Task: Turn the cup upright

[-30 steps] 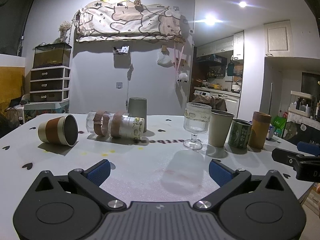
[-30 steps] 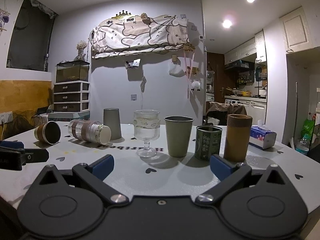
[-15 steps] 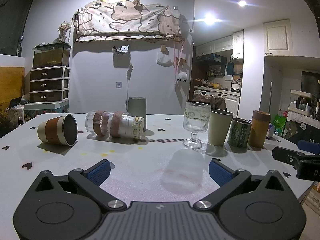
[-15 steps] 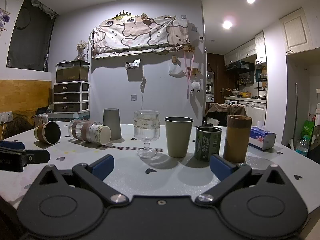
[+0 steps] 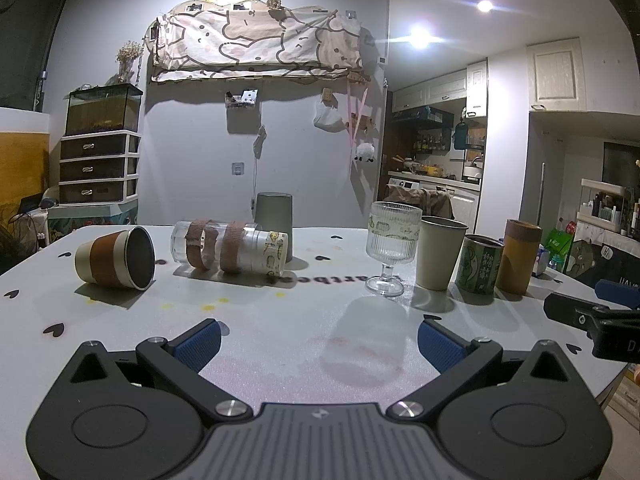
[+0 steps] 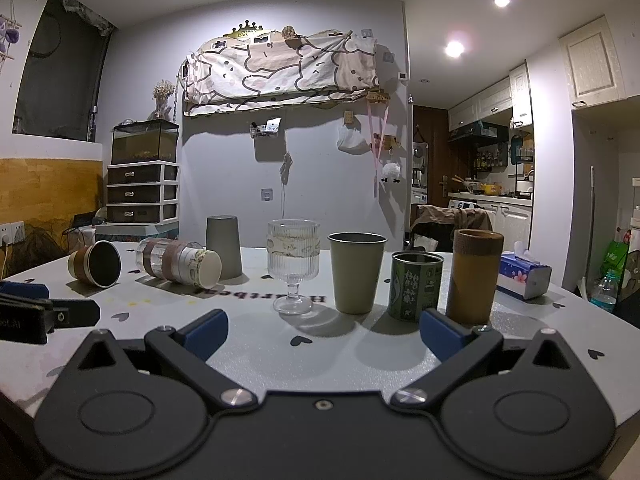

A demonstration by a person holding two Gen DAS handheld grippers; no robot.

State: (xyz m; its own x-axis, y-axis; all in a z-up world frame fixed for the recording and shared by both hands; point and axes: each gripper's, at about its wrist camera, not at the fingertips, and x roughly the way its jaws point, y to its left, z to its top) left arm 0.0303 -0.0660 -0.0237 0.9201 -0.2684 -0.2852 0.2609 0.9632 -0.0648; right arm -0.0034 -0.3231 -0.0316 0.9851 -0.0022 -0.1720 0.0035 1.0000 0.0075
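Cups lie scattered on the white heart-printed table (image 5: 280,320), and the landmark among them is the ribbed clear stemmed glass (image 5: 393,254) standing upright near the middle. Left of that glass, a clear cylindrical tumbler with brown bands and a white patterned end (image 5: 230,251) lies on its side, its white end turned toward the glass. Farther left of the glass, well apart from it, a cream cup with a brown sleeve and dark inside (image 5: 116,258) also lies on its side, mouth facing the cameras. Behind the tumbler and left of the glass stands a grey cup turned upside down (image 5: 274,220); whether it touches the tumbler cannot be told. Just right of the glass stands an olive tapered cup (image 5: 439,253), upright, then a green printed tin (image 5: 479,265), then a tall mustard-brown cylinder cup (image 5: 518,256). Far right of the glass, in the right wrist view, sits a blue tissue box (image 6: 525,274).

Left gripper (image 5: 318,340) hovers low over the table in front of the glass, blue-padded fingers spread wide with nothing between them. Right gripper (image 6: 324,330) is likewise wide open and empty, in front of the glass and the olive cup
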